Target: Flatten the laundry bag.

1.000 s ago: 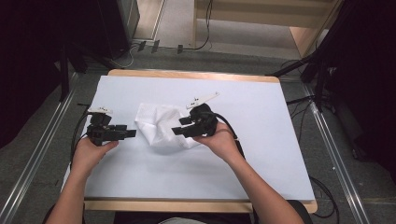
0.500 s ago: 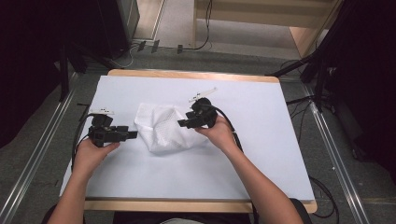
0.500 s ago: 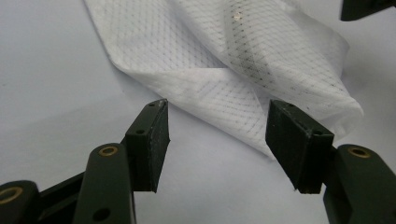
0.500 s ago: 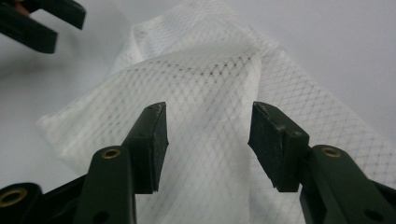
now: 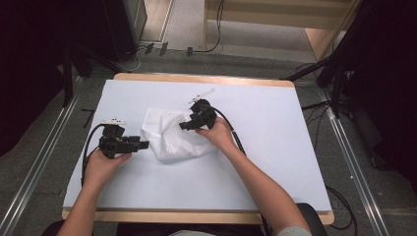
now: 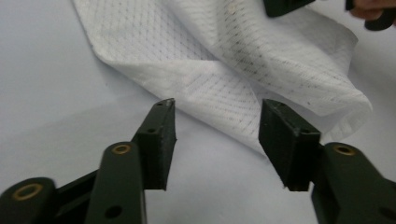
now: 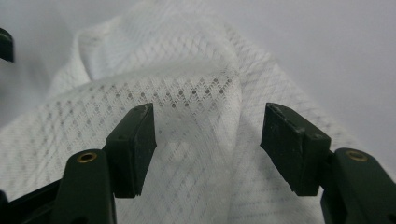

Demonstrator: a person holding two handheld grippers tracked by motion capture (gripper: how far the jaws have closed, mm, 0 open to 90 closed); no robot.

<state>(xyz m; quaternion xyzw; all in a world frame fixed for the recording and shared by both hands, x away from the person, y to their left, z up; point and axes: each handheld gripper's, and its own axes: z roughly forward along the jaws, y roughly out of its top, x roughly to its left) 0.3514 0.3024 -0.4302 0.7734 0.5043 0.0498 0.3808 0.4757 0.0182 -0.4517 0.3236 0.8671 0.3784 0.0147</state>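
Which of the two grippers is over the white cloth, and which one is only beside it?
The right gripper is over the white cloth, jaws open above its folds. The left gripper stays on the bare table cover, just short of the cloth's edge.

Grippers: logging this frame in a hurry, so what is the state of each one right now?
Left gripper: open, jaws just been closing, nothing between them, short of the white cloth.
Right gripper: open, jaws just been opening, over the cloth, not gripping it.
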